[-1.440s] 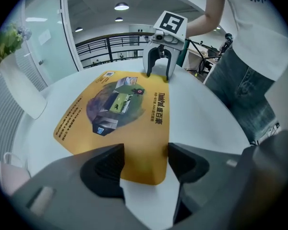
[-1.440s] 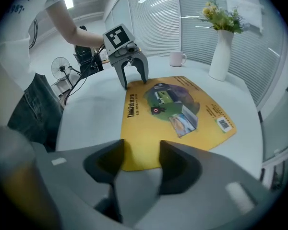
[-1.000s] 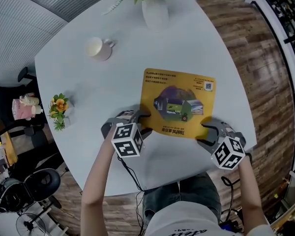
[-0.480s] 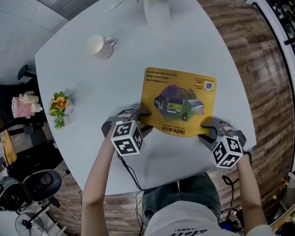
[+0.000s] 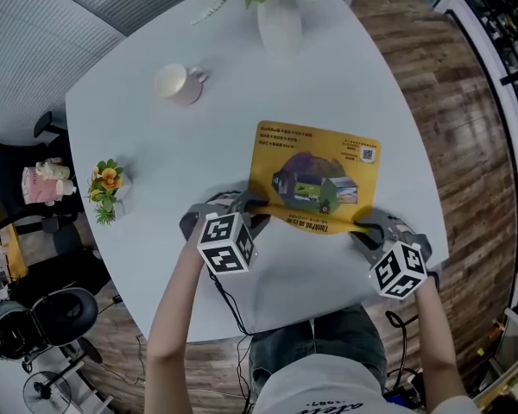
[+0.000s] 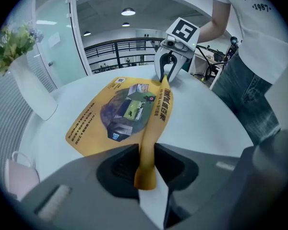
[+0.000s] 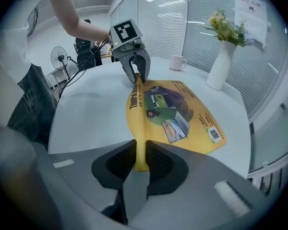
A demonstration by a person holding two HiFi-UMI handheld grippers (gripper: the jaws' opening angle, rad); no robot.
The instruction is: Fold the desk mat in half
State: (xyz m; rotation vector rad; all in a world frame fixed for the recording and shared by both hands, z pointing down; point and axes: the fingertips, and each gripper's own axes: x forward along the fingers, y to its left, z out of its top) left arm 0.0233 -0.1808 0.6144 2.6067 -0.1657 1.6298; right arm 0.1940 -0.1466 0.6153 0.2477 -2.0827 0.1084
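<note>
The yellow mat [image 5: 315,175] lies on the white table [image 5: 155,128] just in front of the person. Its far part is flat and its near edge is lifted off the surface into a raised lip, pinched at both ends.

The left gripper [image 5: 249,207] is clamped on the near left corner. In the left gripper view the yellow corner runs straight down between the dark jaws, which press on it from both sides.

The right gripper [image 5: 363,228] has the near right corner. Its jaws have just been closing, and the right gripper view shows them nipped tight on the thin yellow edge (they meet the yellow on both sides). Both grippers point steeply down, with the lifted edge stretched between them.

Well apart from the mat, a cup [image 5: 177,83] stands on the table to the left and a white vase [image 5: 281,20] of flowers stands at the far edge. A small plant [image 5: 106,190] sits near the table's left edge.

Off the table on that side is a black chair [image 5: 4,218] with a pink thing [image 5: 41,188] on it, perhaps a toy, though it is too small to tell. Wood floor [image 5: 453,128] shows on the right.
</note>
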